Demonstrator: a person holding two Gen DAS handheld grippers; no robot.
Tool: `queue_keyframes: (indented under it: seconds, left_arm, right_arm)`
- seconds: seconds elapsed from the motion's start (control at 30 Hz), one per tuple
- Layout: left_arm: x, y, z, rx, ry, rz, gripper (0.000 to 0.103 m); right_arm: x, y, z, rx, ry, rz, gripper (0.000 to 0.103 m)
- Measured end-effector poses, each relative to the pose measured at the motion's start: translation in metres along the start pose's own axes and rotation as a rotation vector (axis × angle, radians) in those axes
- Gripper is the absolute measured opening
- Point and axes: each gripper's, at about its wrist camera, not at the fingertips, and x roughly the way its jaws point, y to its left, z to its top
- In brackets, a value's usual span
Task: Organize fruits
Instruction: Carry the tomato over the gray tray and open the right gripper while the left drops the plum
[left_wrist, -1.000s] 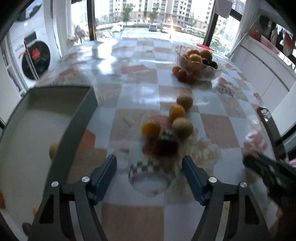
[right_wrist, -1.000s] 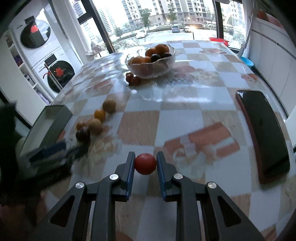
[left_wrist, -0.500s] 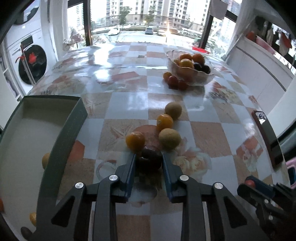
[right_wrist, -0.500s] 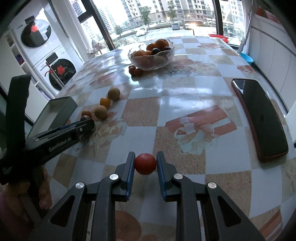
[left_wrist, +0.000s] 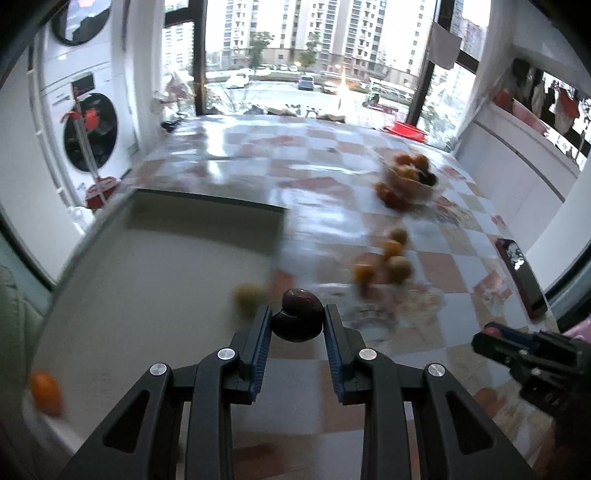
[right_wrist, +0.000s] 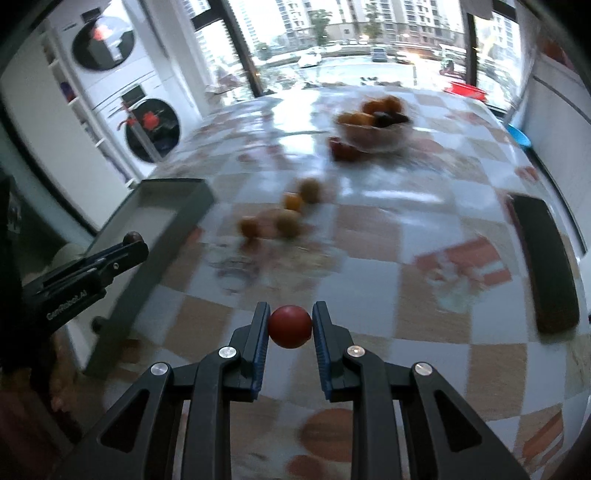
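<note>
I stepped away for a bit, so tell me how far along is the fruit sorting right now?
Partly done. Two fruits, one yellowish and one orange, already lie in the grey tray. In hand: the left gripper holds a dark plum, the right gripper a red fruit. Left: four loose fruits on the table, plus red ones beside the glass bowl.

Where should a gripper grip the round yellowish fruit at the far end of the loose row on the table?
Grip the yellowish fruit across its widest middle, coming from above. It is round, and an orange fruit sits close on its near side.
</note>
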Motion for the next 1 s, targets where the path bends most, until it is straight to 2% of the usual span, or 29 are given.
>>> queue_keyframes:
  seconds: [0.23, 0.4, 0.53, 0.73, 0.77, 0.8, 0.83, 0.87, 0.9, 0.93, 0.97, 1.0]
  left_arm:
    - [-0.016, 0.066, -0.007, -0.027, -0.044, 0.095, 0.03]
    - [-0.003, 0.098, -0.018, -0.086, -0.023, 0.121, 0.03]
    - [0.005, 0.115, -0.024, -0.121, -0.003, 0.125, 0.03]
    - [0.012, 0.119, -0.03, -0.12, -0.001, 0.155, 0.03]
    - [0.012, 0.119, -0.031, -0.115, 0.002, 0.161, 0.03]
    - [0.014, 0.117, -0.032, -0.108, 0.005, 0.165, 0.031]
    - [0.013, 0.119, -0.033, -0.104, 0.005, 0.166, 0.031]
    - [0.012, 0.12, -0.033, -0.106, -0.002, 0.173, 0.045]
    - [0.01, 0.121, -0.033, -0.113, -0.02, 0.194, 0.073]
    - [0.005, 0.123, -0.034, -0.124, -0.054, 0.219, 0.083]
    - [-0.002, 0.125, -0.034, -0.135, -0.11, 0.232, 0.088]
    - [-0.009, 0.126, -0.034, -0.143, -0.158, 0.228, 0.088]
  right_arm:
    - [0.016, 0.072, 0.016, -0.087, 0.039, 0.073, 0.026]
    - [0.038, 0.129, 0.025, -0.176, 0.073, 0.108, 0.026]
    - [0.057, 0.161, 0.03, -0.203, 0.101, 0.139, 0.026]
    - [0.087, 0.184, 0.031, -0.218, 0.17, 0.149, 0.028]
    - [0.089, 0.185, 0.031, -0.22, 0.179, 0.148, 0.034]
    - [0.09, 0.186, 0.03, -0.222, 0.186, 0.142, 0.049]
    - [0.091, 0.185, 0.03, -0.221, 0.187, 0.133, 0.051]
    - [0.089, 0.183, 0.03, -0.216, 0.179, 0.13, 0.052]
    - [0.087, 0.181, 0.031, -0.207, 0.176, 0.141, 0.054]
    - [0.083, 0.177, 0.032, -0.193, 0.168, 0.147, 0.056]
    - [0.08, 0.174, 0.033, -0.183, 0.161, 0.133, 0.074]
    - [0.078, 0.171, 0.034, -0.173, 0.153, 0.116, 0.086]
